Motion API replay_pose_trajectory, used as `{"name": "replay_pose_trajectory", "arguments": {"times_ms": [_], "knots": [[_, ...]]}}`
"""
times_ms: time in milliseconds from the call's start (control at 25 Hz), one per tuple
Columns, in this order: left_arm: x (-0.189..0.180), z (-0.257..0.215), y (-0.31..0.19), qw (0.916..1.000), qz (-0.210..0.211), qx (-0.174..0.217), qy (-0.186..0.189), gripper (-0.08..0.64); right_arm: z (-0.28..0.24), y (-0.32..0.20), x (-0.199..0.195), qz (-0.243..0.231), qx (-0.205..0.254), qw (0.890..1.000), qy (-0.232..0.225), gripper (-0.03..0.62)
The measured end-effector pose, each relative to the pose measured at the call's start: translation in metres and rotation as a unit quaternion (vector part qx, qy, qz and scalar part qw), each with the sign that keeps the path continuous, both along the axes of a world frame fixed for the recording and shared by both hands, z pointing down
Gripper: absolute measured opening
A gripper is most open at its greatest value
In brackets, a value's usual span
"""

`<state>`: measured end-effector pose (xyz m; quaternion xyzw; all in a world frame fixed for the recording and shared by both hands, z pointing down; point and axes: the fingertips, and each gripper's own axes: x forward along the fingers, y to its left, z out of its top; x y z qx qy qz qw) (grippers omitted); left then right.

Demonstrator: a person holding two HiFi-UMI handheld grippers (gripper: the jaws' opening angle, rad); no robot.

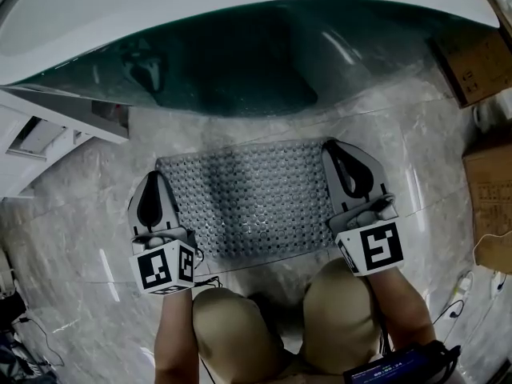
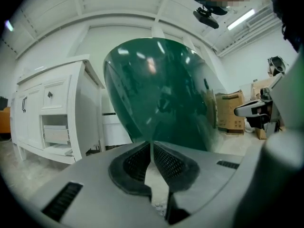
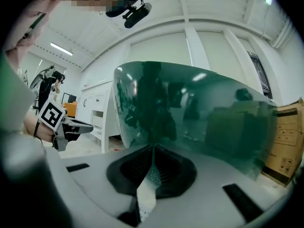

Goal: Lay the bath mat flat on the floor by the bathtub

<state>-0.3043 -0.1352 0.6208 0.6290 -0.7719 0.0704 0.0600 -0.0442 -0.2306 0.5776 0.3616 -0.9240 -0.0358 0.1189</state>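
Both tongs, left gripper (image 1: 154, 184) and right gripper (image 1: 336, 152), were clamped shut on opposite side edges of the bath mat (image 1: 252, 202), which stretched between them over the floor (image 1: 80, 214) beside the green bathtub (image 1: 240, 62).

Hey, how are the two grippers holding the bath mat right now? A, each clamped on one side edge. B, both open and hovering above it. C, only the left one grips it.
A: the left gripper and right gripper sit at opposite side edges of the bath mat, each with its jaws closed on the mat's edge.
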Motion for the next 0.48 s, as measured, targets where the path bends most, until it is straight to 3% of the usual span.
{"name": "replay_pose_trajectory", "arguments": {"times_ms": [480], "knots": [[0.007, 0.003, -0.004, 0.9999, 0.012, 0.002, 0.001, 0.043, -0.001, 0.006, -0.013, -0.017, 0.017, 1.0, -0.006, 0.018]]}}
